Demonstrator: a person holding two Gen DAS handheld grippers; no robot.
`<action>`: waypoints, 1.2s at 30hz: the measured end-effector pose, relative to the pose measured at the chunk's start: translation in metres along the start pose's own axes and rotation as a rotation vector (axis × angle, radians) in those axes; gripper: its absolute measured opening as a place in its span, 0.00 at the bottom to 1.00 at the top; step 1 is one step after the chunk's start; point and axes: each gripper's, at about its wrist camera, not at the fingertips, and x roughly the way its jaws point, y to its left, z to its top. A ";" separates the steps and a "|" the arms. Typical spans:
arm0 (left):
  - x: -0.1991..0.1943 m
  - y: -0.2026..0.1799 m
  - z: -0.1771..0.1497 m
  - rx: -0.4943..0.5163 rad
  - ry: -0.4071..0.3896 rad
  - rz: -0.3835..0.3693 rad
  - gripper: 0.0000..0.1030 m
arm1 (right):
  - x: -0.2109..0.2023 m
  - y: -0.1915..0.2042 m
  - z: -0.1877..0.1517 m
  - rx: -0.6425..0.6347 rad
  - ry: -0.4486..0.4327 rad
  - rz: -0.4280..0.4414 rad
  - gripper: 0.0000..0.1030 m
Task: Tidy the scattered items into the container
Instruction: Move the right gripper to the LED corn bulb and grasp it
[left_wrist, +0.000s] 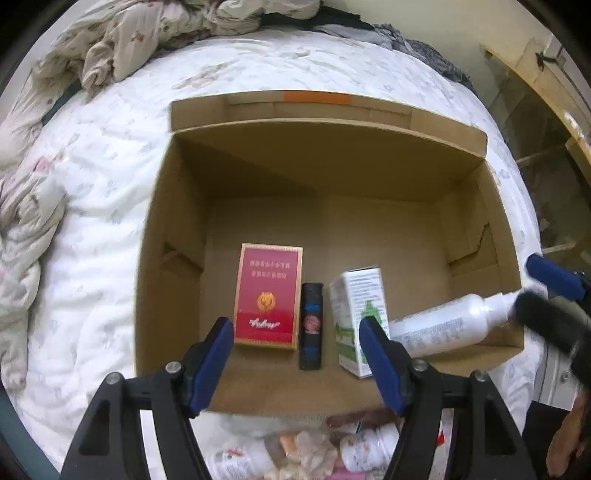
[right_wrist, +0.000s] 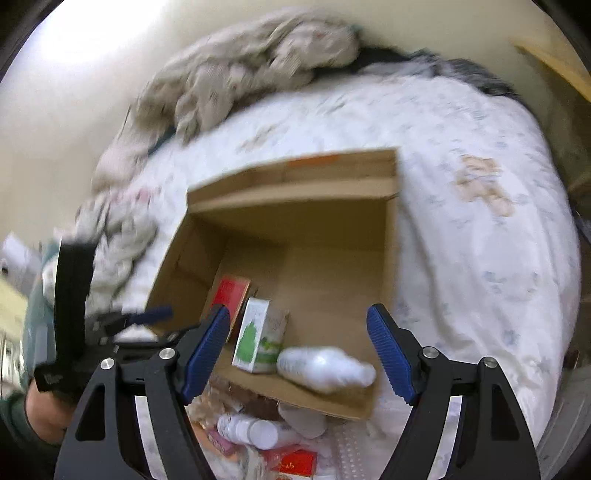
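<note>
Mid-tidy, drop step: cardboard box (left_wrist: 332, 162) open on the bed (left_wrist: 92, 240), already holding red pack (left_wrist: 266, 295), black lighter (left_wrist: 311, 326) and white-green carton (left_wrist: 356, 314) along its near wall. White bottle (left_wrist: 447, 323) tilted over the box's near right rim, between the right gripper's (right_wrist: 298, 350) parted fingers, apparently just let go. Left gripper (left_wrist: 297, 354) over the near wall, fingers apart, empty. Next: back to the pile (right_wrist: 258, 435) at the bed's near edge, closing on another small bottle. Gold writing on the red pack, unreadable; carton print too blurred.
</note>
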 end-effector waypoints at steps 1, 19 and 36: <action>-0.005 -0.001 -0.002 -0.005 -0.005 -0.006 0.69 | -0.011 -0.010 -0.003 0.033 -0.041 -0.016 0.82; -0.021 0.029 -0.089 -0.075 -0.019 -0.100 0.69 | 0.002 -0.116 -0.120 0.235 0.039 -0.355 1.00; -0.018 0.069 -0.109 -0.194 0.031 -0.100 0.69 | 0.012 -0.036 -0.113 0.002 0.415 -0.060 0.43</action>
